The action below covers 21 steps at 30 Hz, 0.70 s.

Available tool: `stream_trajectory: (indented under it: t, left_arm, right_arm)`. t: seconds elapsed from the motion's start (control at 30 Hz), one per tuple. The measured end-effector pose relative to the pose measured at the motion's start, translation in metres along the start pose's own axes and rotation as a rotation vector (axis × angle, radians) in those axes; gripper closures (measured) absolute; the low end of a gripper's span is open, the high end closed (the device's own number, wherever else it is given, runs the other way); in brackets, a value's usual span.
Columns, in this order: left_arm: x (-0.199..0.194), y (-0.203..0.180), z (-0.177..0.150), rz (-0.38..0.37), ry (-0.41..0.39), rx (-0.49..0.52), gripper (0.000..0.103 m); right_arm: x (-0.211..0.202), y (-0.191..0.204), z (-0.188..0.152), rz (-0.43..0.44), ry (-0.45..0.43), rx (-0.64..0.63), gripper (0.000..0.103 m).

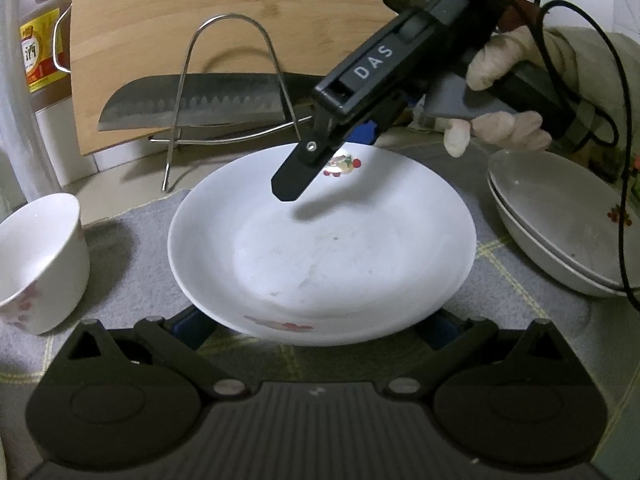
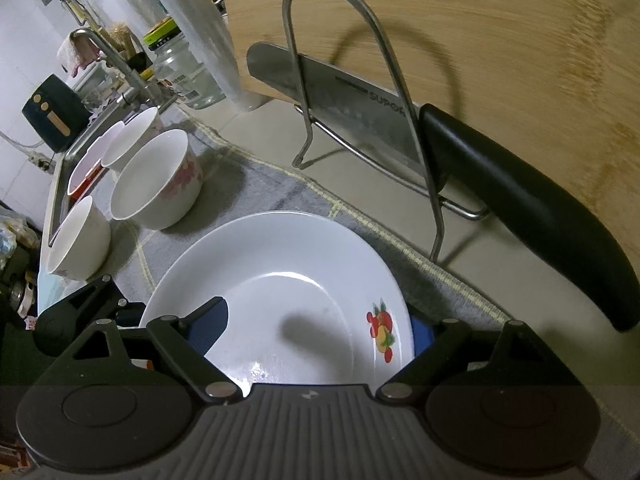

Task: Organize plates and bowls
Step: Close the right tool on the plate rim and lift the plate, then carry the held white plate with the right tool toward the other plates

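With both my grippers on the white plate [image 1: 320,248], the step in hand is lifting it off the grey mat [image 1: 132,248].

Right gripper [image 2: 320,336]: jaws apart, straddling the far rim, one finger over the well, the other outside.

Left gripper [image 1: 316,328]: jaws wide, near rim between them; contact unclear.

Next, I judge: close, lift level, carry to the stacked plates [image 1: 560,232].

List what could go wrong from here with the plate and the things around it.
1. The right gripper has its jaws astride the rim of the white plate, one above and one beneath; a glazed rim could slip as it lifts.
2. The knife rests on the wire rack just behind the plate; a swing that way could knock it.
3. The stacked plates and the bowl sit close on either side, so a sideways move may clip them.
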<state>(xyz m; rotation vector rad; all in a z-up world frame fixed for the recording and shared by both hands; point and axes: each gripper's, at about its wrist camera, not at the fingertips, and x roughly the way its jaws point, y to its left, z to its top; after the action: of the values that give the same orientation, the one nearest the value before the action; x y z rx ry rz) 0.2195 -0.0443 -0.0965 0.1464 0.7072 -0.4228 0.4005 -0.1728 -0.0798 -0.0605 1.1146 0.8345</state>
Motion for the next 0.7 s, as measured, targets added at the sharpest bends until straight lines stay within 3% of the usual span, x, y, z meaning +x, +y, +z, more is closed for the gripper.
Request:
stream_trajectory:
  t: [0.7]
  left_arm:
    - [-0.004, 0.010, -0.004, -0.021, -0.003, 0.021, 0.000]
  right_arm:
    - [0.004, -0.002, 0.003, 0.027, -0.011, 0.002, 0.010]
